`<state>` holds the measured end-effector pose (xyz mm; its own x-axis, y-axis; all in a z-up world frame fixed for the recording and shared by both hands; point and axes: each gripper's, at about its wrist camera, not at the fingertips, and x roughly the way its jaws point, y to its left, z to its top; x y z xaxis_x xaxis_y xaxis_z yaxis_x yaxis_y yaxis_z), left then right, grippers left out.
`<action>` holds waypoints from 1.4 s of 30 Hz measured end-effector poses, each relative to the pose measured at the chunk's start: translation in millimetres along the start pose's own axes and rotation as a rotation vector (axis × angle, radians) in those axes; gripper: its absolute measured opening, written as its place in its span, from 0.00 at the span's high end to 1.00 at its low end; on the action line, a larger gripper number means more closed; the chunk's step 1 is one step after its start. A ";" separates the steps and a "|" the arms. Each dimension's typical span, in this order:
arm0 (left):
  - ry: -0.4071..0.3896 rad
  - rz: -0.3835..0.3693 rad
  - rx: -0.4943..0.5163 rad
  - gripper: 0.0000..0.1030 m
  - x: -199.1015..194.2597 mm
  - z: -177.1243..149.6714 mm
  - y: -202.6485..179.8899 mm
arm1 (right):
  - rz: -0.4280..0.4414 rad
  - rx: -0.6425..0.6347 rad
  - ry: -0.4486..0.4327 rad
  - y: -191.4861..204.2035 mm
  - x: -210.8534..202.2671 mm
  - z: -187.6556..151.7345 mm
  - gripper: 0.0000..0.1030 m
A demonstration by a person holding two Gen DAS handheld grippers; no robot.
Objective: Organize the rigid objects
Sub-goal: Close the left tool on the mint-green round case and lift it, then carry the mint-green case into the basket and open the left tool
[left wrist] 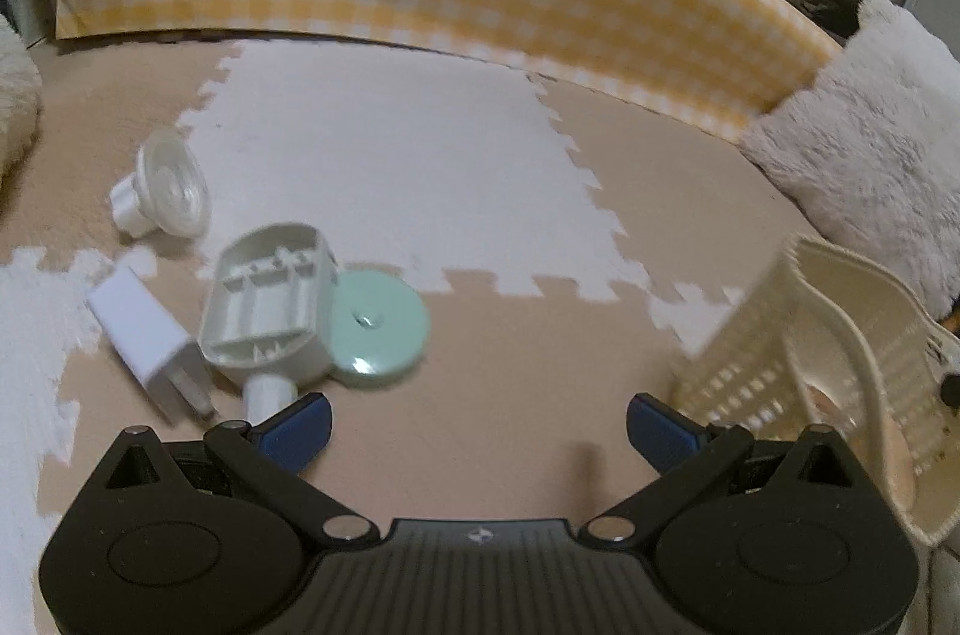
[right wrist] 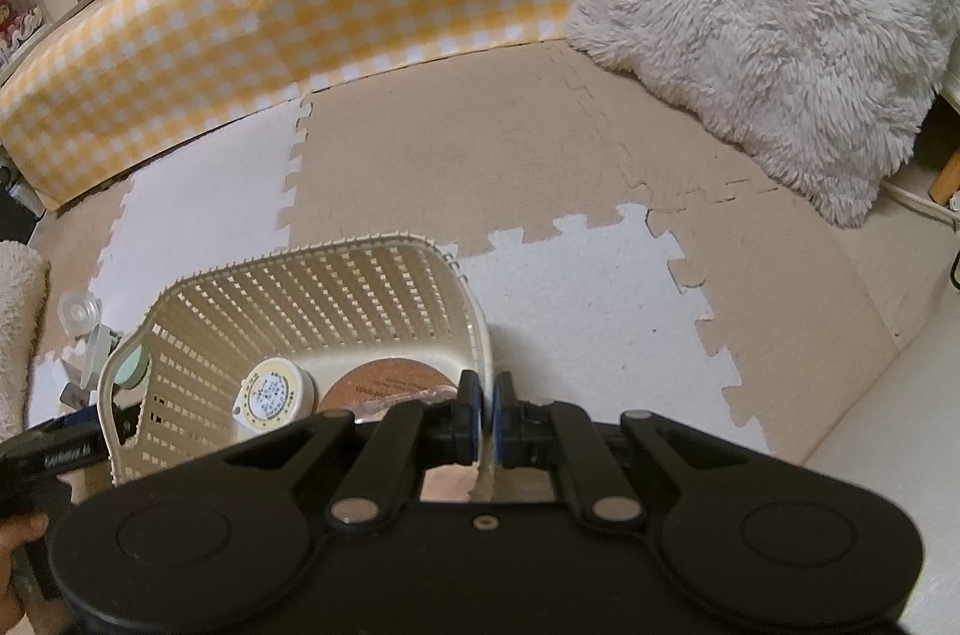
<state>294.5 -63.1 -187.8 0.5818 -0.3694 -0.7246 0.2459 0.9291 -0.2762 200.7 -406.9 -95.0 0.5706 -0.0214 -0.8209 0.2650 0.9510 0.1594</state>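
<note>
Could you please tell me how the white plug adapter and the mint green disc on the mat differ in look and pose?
The white plug adapter is a boxy block with metal prongs, while the mint green disc is round and thin. The adapter lies on its side at a slant, prongs toward the camera; the disc lies flat, partly tucked under the white plastic housing. Both rest on the foam mat, outside the basket.

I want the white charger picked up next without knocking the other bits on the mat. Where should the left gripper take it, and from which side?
Grip the charger across its flat body, well clear of the prongs, which point toward the camera. It lies flat on the mat, so come from above. Its left flank is free; the right one lies against the white housing, so one finger must slip in there. The left gripper is open.
</note>
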 end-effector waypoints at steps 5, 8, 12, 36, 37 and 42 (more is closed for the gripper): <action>-0.029 0.025 0.014 0.00 8.2 8.6 8.7 | -0.006 -0.009 -0.002 0.9 0.8 0.0 0.95; -0.037 0.057 0.045 0.00 13.2 11.7 8.8 | -0.004 -0.008 -0.002 0.7 0.8 -0.1 0.95; -0.045 0.092 0.119 0.06 17.9 12.5 8.6 | -0.006 -0.014 -0.002 1.5 0.6 -0.1 0.95; -0.108 0.082 0.147 0.51 -1.2 26.9 -6.8 | -0.024 0.012 -0.032 2.1 -3.5 0.5 0.95; -0.123 0.071 0.141 0.51 -5.8 29.9 -9.3 | -0.024 0.016 -0.034 1.8 -3.4 0.6 0.94; -0.183 0.016 0.140 0.51 -30.0 47.0 -27.7 | -0.023 0.026 -0.046 1.6 -2.9 1.2 0.94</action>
<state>306.7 -78.6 -128.7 0.7144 -0.3632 -0.5980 0.3329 0.9282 -0.1661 200.4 -405.7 -91.7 0.5991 -0.0582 -0.7986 0.2987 0.9416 0.1554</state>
